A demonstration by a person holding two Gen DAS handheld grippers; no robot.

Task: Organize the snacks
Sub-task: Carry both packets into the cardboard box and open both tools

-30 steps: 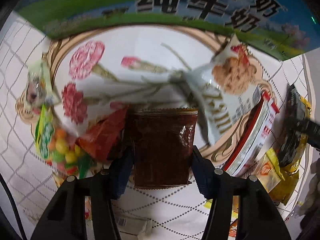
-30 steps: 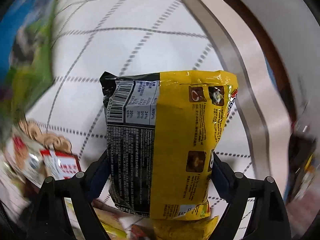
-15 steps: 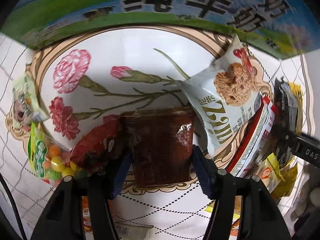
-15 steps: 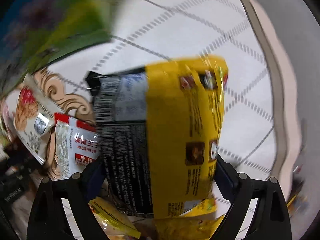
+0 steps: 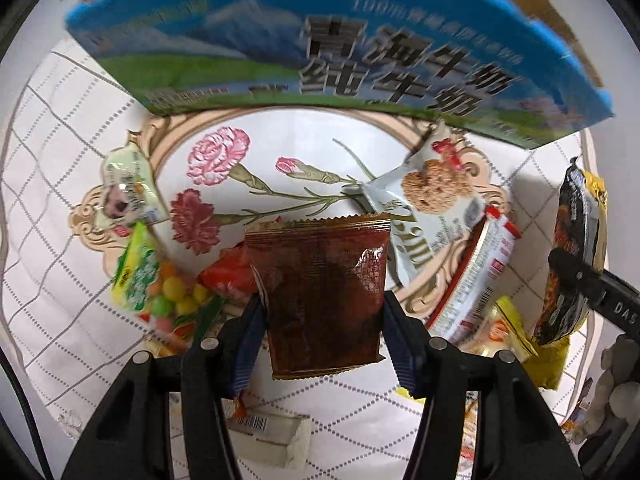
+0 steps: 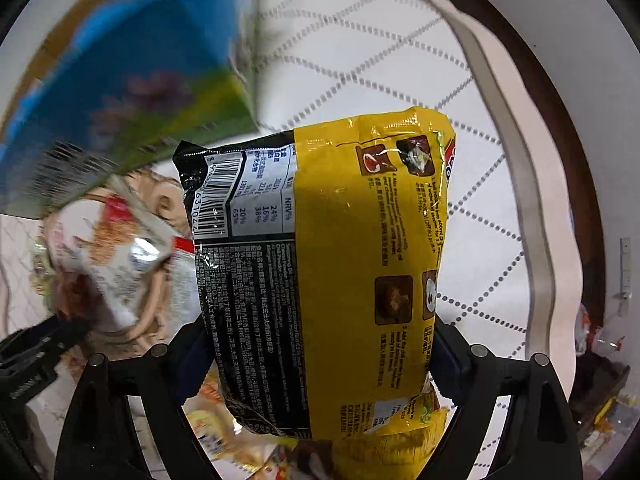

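While both grippers hang over the snack pile, each has a packet clamped between its jaws.

Held by the left gripper (image 5: pixel 322 320), the dark red sachet (image 5: pixel 320 292) is pinched at its side edges above the flowered mat (image 5: pixel 280 148); it looks light, thin and floppy. In the right gripper (image 6: pixel 320 344), the yellow noodle pack (image 6: pixel 332 272) is squeezed across its width, after a slight narrowing of the jaws; its slick, crinkly film and brittle contents probably call for gentle pressure at mid-body.
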